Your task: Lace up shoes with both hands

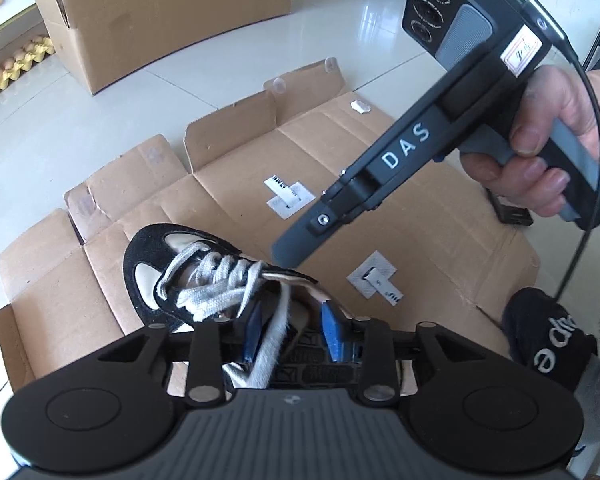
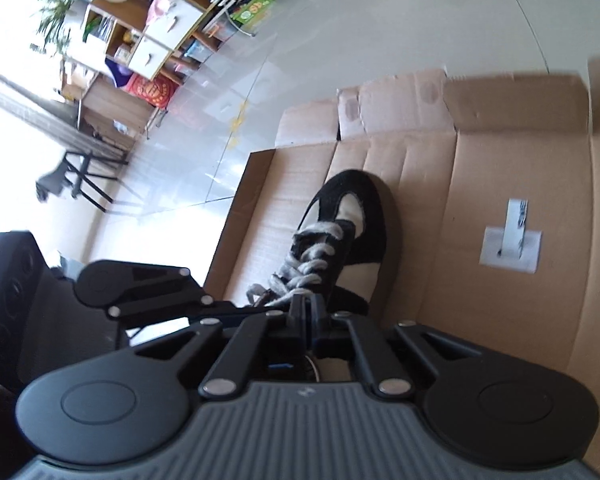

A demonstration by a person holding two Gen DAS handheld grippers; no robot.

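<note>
A black and cream shoe (image 1: pixel 148 264) with grey-white laces lies on flattened cardboard (image 1: pixel 380 184), toe pointing away. My left gripper (image 1: pixel 291 312) hangs over the shoe's opening with its blue pads (image 1: pixel 334 332) apart; a loose flat lace (image 1: pixel 274 336) runs down between them without being pinched. My right gripper (image 1: pixel 286 258), held by a hand (image 1: pixel 548 152), comes in from the right. Its fingers are together at the top of the lacing, where that lace strand ends. In the right wrist view the shoe (image 2: pixel 364 200) lies ahead and the right gripper (image 2: pixel 306 308) is shut on the lace (image 2: pixel 288 298) at the top eyelets.
A large cardboard box (image 1: pixel 160 20) stands at the back left, with egg trays (image 1: pixel 20 60) beside it. White labels (image 1: pixel 290 196) are stuck to the cardboard. A black item with white lettering (image 1: pixel 548 340) lies at the right. Shelves (image 2: pixel 140 40) and a chair (image 2: pixel 80 180) stand across the tiled floor.
</note>
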